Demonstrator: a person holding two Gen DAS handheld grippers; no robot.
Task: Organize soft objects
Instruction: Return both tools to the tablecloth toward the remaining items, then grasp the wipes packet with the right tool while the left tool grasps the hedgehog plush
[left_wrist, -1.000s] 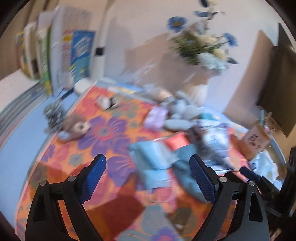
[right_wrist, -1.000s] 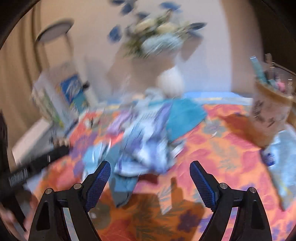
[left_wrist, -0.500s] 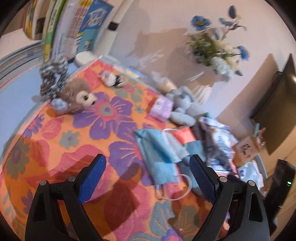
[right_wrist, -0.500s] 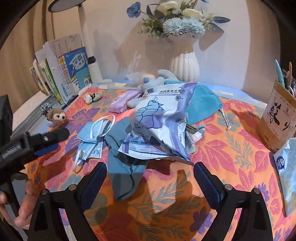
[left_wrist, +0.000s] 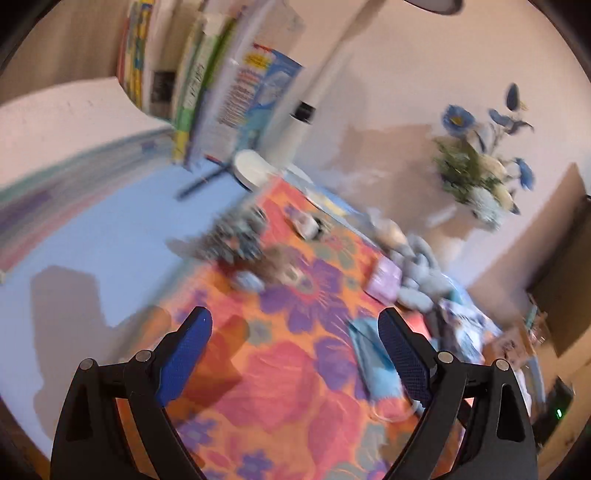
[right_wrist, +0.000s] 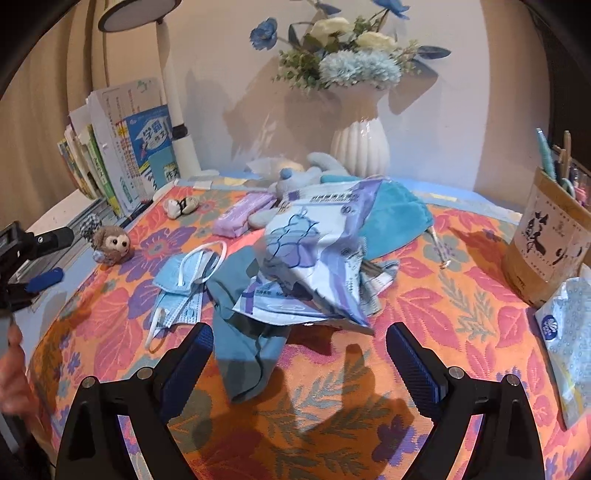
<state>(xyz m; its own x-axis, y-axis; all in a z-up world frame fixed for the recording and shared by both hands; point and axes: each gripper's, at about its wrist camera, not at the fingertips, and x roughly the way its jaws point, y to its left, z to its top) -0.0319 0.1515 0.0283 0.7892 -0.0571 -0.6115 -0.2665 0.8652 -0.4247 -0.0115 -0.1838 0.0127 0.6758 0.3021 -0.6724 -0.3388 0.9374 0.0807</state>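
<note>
Soft things lie on a floral orange cloth (right_wrist: 424, 332): blue face masks (right_wrist: 184, 284), a grey-blue cloth (right_wrist: 243, 354), a printed mask packet (right_wrist: 314, 258), a teal pouch (right_wrist: 395, 221), a grey plush (right_wrist: 295, 177), a purple pack (right_wrist: 243, 214) and a small brown plush owl (right_wrist: 110, 242). My right gripper (right_wrist: 299, 365) is open and empty, just in front of the grey-blue cloth. My left gripper (left_wrist: 295, 350) is open and empty above the cloth's left part; the blurred owl (left_wrist: 284, 266) and masks (left_wrist: 369, 354) lie ahead. The left gripper also shows at the right wrist view's left edge (right_wrist: 37, 258).
Books (right_wrist: 122, 155) and a lamp pole (right_wrist: 177, 122) stand at the back left. A white vase of flowers (right_wrist: 360, 147) stands at the back. A pen holder (right_wrist: 550, 236) and a tissue pack (right_wrist: 569, 332) sit at the right. A small white toy (right_wrist: 181, 206) lies near the books.
My left gripper has swung left toward the books and the owl, and its view is blurred. My right gripper has moved a little closer to the pile.
</note>
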